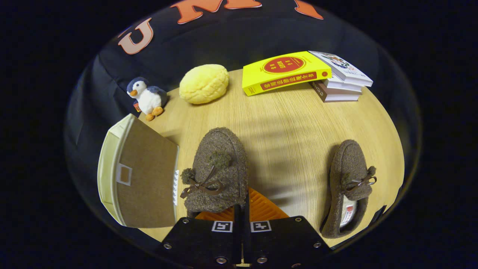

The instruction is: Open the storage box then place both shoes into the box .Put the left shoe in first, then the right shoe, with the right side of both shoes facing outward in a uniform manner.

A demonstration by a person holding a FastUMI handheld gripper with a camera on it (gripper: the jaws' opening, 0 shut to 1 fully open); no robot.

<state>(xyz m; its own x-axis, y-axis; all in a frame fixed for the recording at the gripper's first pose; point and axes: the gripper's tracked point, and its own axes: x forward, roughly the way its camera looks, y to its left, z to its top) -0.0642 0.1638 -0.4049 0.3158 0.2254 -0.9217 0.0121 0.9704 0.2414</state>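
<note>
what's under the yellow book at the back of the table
The yellow book leans on a stack of books; the stack's covered part is hidden. The claw is shut on the nearer shoe.

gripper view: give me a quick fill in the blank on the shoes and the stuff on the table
The gripper is shut on the heel of one ____ shoe.
The other shoe lies on the ____ table.
The storage box stands with its lid ____.
Beside the toy penguin sits a ____ bun-shaped cushion.

Missing: brown; wooden; open; yellow
</note>
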